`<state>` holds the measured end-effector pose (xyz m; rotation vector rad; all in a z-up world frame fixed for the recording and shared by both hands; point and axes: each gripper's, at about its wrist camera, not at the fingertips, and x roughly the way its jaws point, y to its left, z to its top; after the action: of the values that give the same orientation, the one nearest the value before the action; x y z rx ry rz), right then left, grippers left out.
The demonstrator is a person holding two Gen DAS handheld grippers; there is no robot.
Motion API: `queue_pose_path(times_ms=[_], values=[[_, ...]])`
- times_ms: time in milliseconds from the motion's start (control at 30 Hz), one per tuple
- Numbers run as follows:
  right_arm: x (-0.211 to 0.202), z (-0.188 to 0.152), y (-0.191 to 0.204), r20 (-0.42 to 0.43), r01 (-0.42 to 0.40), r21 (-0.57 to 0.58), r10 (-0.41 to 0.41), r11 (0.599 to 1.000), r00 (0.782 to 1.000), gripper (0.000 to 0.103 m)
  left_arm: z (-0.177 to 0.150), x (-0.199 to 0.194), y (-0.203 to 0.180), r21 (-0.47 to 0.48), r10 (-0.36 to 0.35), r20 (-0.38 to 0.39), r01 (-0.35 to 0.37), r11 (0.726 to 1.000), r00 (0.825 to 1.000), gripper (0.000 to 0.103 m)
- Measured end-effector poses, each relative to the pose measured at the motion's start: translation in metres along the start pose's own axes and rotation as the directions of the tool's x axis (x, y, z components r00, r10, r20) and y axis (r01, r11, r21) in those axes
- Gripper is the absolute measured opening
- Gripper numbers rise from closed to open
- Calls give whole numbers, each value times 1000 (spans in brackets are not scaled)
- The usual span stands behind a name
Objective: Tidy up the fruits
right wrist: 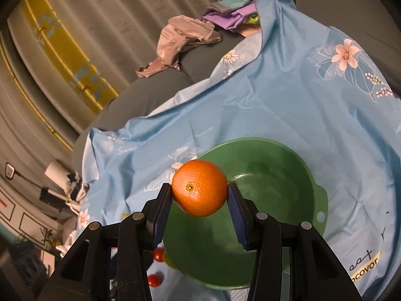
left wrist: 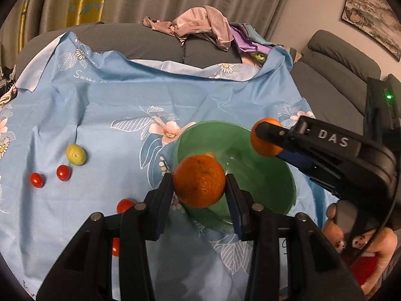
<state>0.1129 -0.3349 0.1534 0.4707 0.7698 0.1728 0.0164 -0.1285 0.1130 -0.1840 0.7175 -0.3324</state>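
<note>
your left gripper (left wrist: 199, 185) clamps a dimpled, dark-flecked orange (left wrist: 199, 181) over the green bowl (left wrist: 275, 175); your right gripper (right wrist: 199, 195) clamps a glossy tangerine (right wrist: 199, 191) above it.

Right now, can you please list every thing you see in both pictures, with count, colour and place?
oranges: 2, orange, one in the left gripper, one in the right gripper, both over the bowl
bowl: 1, green, on the cloth
cherry tomatoes: at least 4, red, on the cloth left of the bowl
small fruit: 1, yellow-green, beside the tomatoes
cloth: 1, light blue with flowers, over the sofa
clothes: a pile, pink and purple, on the sofa back
sofa: grey
left gripper: black, shut on an orange
right gripper: black, shut on an orange
hand: holds the right gripper
</note>
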Motion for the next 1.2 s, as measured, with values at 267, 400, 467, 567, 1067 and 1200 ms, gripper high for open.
queue_pose_path(times_ms=[267, 400, 467, 567, 1067, 1200], values=[[3, 1, 9, 5, 14, -22, -14, 1000, 1000, 47, 5, -5, 3, 1, -9, 14, 9, 1000, 1000, 41], [1, 1, 7, 5, 4, -23, -4, 1000, 1000, 47, 5, -4, 0, 10, -6, 8, 6, 1000, 1000, 41], [1, 1, 7, 6, 4, -22, -4, 1000, 1000, 47, 9, -2, -3, 17, -8, 1, 8, 1000, 1000, 41], [0, 1, 7, 4, 4, -20, -4, 1000, 1000, 47, 20, 2, -12, 67, 19, -5, -18, 998, 1000, 41], [13, 3, -12, -34, 55, 29, -54, 998, 998, 47, 20, 49, -22, 149, 33, -57, -24, 989, 998, 41], [20, 1, -17, -58, 94, 24, -92, 995, 994, 47, 15, 56, -28, 173, 9, -96, 8, 985, 995, 41]])
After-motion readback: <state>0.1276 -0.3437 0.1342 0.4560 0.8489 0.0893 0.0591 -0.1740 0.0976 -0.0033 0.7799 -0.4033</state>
